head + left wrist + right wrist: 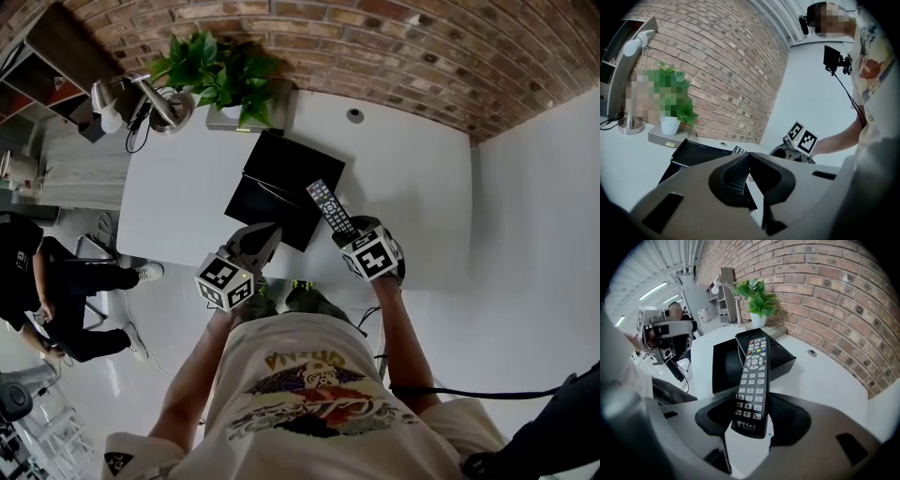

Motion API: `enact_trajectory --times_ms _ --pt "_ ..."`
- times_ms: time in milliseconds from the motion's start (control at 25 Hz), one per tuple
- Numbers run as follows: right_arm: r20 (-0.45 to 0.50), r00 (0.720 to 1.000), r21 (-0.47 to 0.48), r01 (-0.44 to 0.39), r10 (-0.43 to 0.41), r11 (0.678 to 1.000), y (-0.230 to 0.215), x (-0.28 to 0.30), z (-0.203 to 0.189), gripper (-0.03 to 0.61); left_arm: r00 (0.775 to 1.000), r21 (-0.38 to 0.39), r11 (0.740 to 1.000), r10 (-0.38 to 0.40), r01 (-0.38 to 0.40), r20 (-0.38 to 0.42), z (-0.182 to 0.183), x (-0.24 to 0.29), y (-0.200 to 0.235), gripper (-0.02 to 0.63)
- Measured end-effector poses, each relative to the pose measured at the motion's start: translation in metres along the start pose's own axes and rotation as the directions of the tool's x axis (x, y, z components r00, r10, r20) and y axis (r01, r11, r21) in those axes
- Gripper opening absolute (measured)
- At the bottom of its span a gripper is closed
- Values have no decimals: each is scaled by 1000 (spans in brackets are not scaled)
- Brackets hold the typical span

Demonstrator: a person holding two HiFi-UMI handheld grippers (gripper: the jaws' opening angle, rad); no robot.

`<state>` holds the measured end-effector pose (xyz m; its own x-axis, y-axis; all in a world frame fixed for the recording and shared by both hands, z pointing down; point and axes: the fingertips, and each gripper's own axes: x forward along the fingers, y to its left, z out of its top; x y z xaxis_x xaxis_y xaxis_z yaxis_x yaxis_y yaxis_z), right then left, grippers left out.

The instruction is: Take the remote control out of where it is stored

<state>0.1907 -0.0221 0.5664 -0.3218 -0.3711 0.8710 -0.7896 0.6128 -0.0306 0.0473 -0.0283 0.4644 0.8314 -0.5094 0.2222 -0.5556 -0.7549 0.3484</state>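
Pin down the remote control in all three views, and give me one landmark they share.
Head view: remote control at centre, angled across the right edge of the black box.
Left gripper view: only a sliver of the remote control shows, lower centre, just above the closed jaws.
Right gripper view: remote control fills the centre, clamped between the jaws.
Shared landmark: the black box, on the white table in every view.

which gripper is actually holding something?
The right gripper, shut on the long black plastic remote control; the left gripper has its jaws together, empty.
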Motion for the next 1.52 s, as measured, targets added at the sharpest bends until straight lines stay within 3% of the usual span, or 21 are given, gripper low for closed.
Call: enact_trajectory --times_ms 600,1520 --pt "-1 1000 112 29 -29 993 -52 -22 -60 222 998 7 999 -51 51 -21 -13 54 -43 -3" --pt "-30 999 234 19 -12 972 -93 -2 -108 222 995 13 997 -76 77 -68 -30 84 -55 -3"
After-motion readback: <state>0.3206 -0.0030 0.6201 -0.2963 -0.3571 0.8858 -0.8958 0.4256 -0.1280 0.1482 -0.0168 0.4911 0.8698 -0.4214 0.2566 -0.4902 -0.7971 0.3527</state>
